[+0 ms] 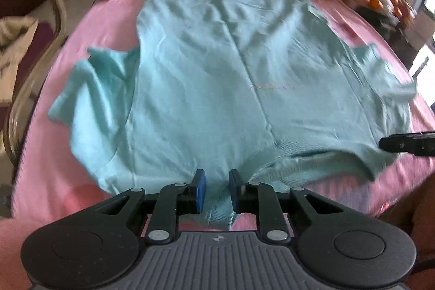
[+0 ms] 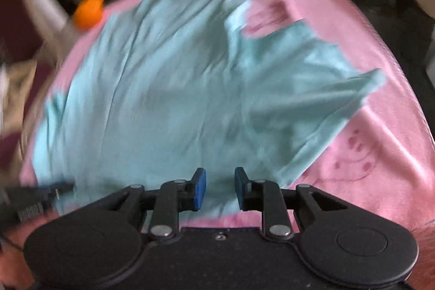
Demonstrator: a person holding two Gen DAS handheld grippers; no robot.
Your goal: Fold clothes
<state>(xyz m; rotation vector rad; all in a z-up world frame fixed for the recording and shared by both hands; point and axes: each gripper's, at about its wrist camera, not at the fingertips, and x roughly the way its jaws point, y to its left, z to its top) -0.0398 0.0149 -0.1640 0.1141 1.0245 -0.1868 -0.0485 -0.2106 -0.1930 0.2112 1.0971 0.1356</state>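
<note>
T-shirt point(image 1: 217, 67), teal, flat on pink blanket point(image 1: 114, 12), collar nearest; left gripper point(image 1: 216, 189) pinches neckband; right gripper point(image 2: 220, 188) parted, empty, over shoulder.

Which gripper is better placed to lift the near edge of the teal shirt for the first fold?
Left. The left gripper appears to pinch the ribbed near edge of the light teal T-shirt, with fabric bunched between its blue pads. The right gripper stands open over the cloth, gripping nothing.
</note>
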